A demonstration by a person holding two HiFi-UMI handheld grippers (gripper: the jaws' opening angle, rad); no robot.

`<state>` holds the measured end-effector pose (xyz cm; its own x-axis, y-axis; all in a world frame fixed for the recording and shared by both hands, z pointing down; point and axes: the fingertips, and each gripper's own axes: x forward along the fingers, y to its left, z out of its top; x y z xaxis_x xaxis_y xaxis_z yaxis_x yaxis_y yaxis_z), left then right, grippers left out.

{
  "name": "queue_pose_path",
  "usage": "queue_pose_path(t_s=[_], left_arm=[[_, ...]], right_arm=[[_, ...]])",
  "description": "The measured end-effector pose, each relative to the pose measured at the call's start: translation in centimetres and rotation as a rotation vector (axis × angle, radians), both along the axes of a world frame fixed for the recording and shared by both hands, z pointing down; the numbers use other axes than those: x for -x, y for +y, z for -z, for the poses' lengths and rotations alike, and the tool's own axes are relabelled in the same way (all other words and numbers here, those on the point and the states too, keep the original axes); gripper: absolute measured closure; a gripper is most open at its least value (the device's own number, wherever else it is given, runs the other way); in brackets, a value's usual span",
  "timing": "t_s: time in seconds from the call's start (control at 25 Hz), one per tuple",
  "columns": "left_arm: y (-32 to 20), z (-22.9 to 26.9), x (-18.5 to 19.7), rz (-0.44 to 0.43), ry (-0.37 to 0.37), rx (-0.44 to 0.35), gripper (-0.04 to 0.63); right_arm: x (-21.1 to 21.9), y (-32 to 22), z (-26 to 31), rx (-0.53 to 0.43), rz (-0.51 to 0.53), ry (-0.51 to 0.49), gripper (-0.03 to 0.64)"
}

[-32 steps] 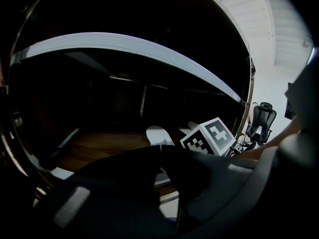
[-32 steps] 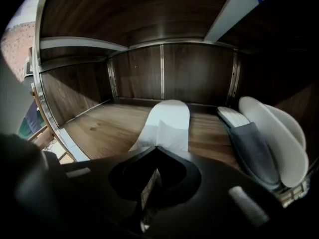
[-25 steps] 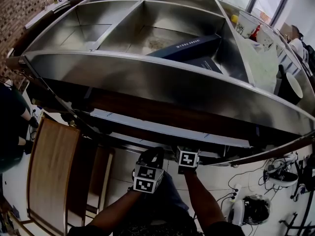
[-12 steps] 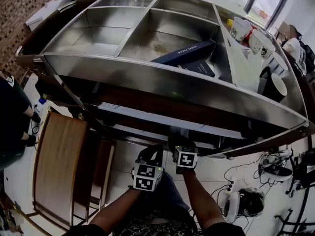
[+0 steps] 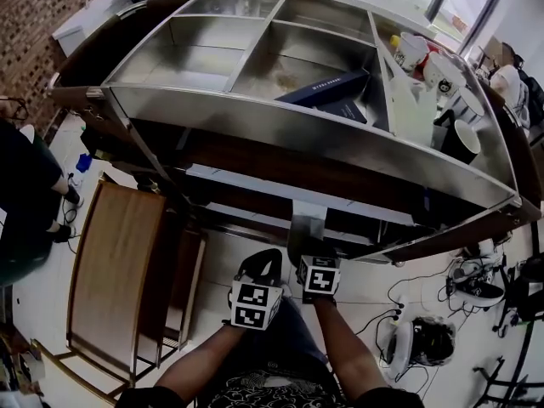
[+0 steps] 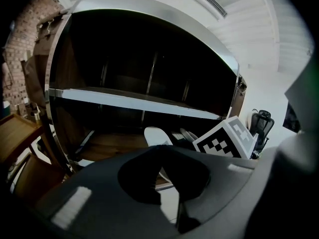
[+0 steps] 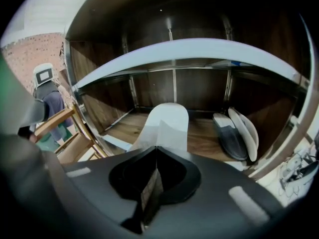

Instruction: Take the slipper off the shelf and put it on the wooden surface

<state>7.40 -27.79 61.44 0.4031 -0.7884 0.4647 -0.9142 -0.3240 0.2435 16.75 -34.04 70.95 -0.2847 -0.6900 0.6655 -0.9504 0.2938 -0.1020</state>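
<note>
Wooden shelf (image 7: 200, 133): slipper pair (image 7: 235, 133) near slipper (image 7: 167, 121) in right claw (image 7: 155, 156).

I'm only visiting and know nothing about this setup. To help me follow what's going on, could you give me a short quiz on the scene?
1. Pick one: what does the right gripper hold?
A. a slipper
B. a cup
C. a chair
2. True or false: the dark blue box lies on the floor.
3. In the right gripper view, on which side of the wooden shelf do the other slippers stand?

Key
1. A.
2. False: it lies in a compartment of the steel top.
3. The right side.
</note>
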Motion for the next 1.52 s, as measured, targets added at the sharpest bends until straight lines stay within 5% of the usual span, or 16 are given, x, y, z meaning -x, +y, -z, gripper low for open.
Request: queue_pose_path(t_s=[0.68, 1.52], left_arm=[[6.1, 6.8, 2.7, 0.075, 0.003, -0.035, 0.589], [11.6, 8.7, 12.4, 0.339, 0.003, -0.055, 0.591]], right_arm=[[3.9, 9.1, 6.4, 0.034, 0.109, 0.013, 0.61], [14.3, 14.6, 12.1, -0.076, 0.376, 0.009, 0.609]])
